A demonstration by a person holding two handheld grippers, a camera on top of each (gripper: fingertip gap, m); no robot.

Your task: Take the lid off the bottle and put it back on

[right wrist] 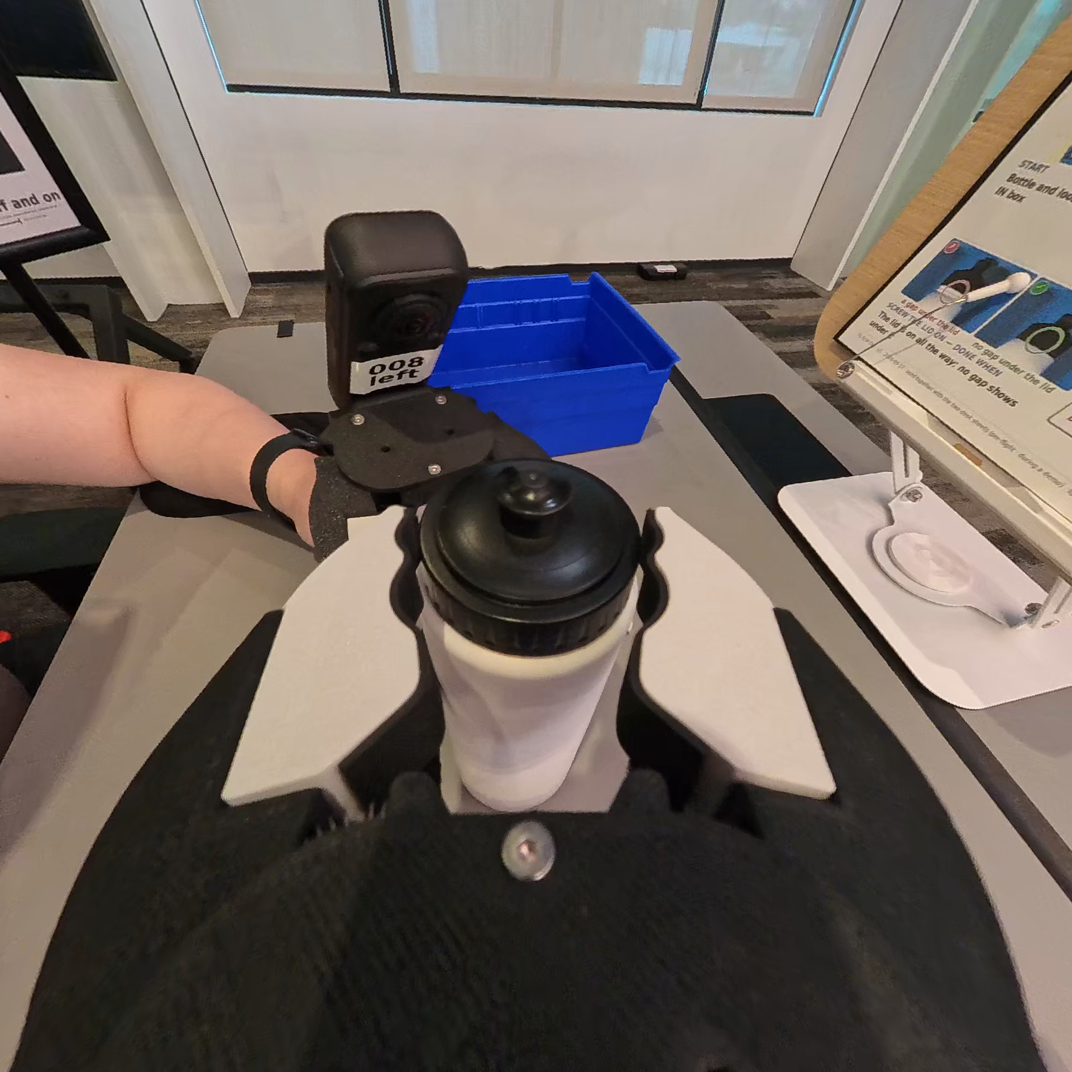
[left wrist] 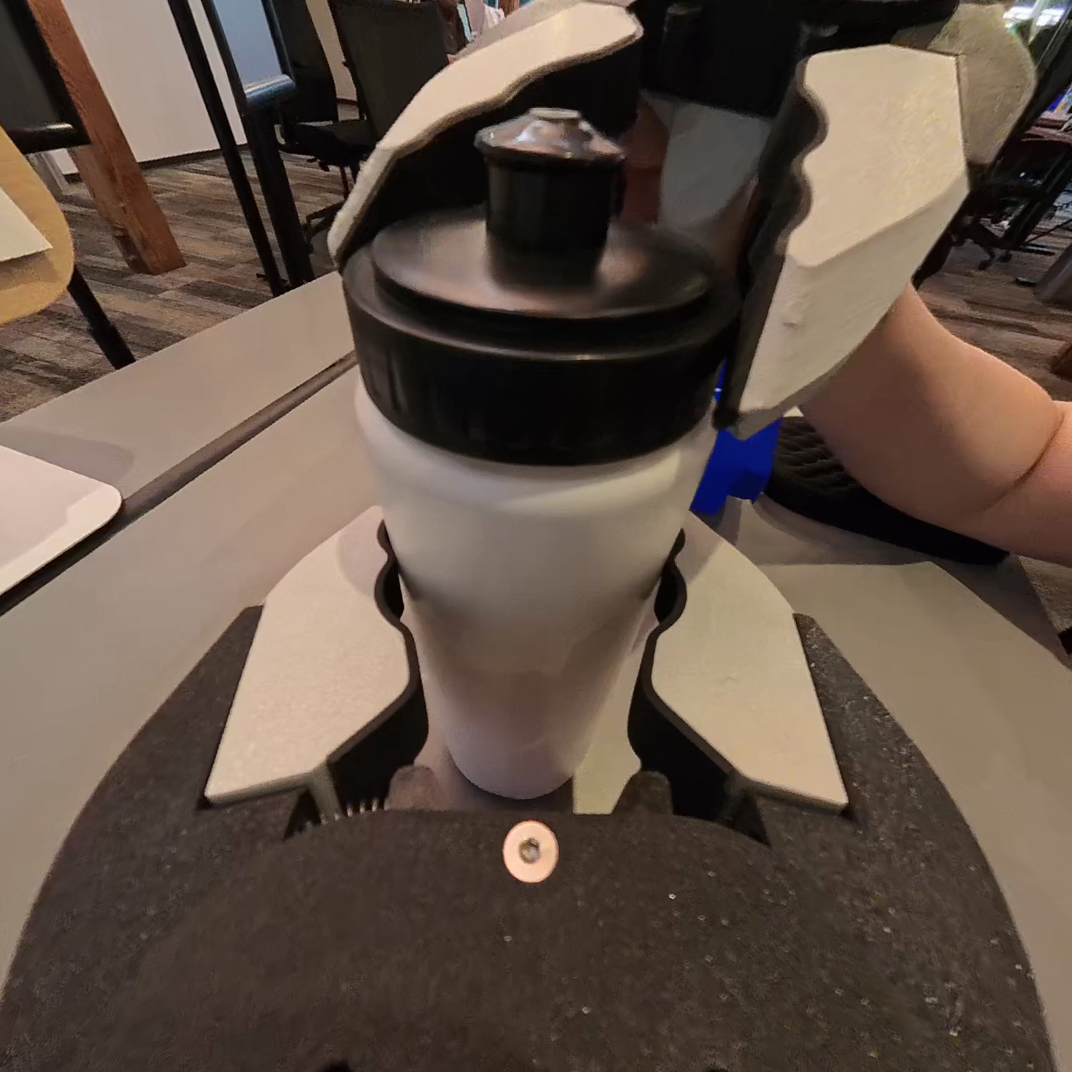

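A white bottle point(left wrist: 533, 580) with a black screw lid point(left wrist: 522, 371) stands upright on the grey table point(left wrist: 174, 522). My left gripper point(left wrist: 531, 539) is shut on the bottle's white body, below the lid. My right gripper point(left wrist: 536, 325) reaches in from the far side, with one finger touching each side of the lid's rim. In the right wrist view the right gripper point(right wrist: 528, 522) flanks the lid point(right wrist: 522, 568) and the bottle point(right wrist: 516, 713) hangs below. The lid sits on the bottle's neck. The left gripper's camera housing point(right wrist: 394, 301) shows behind; its fingers are hidden.
A blue bin point(right wrist: 551, 371) stands on the table behind the bottle. A white stand point(right wrist: 928, 580) holding an instruction board is at the right. A person's forearm point(right wrist: 145, 423) comes in from the left. Chairs and table legs point(left wrist: 232, 174) fill the room behind.
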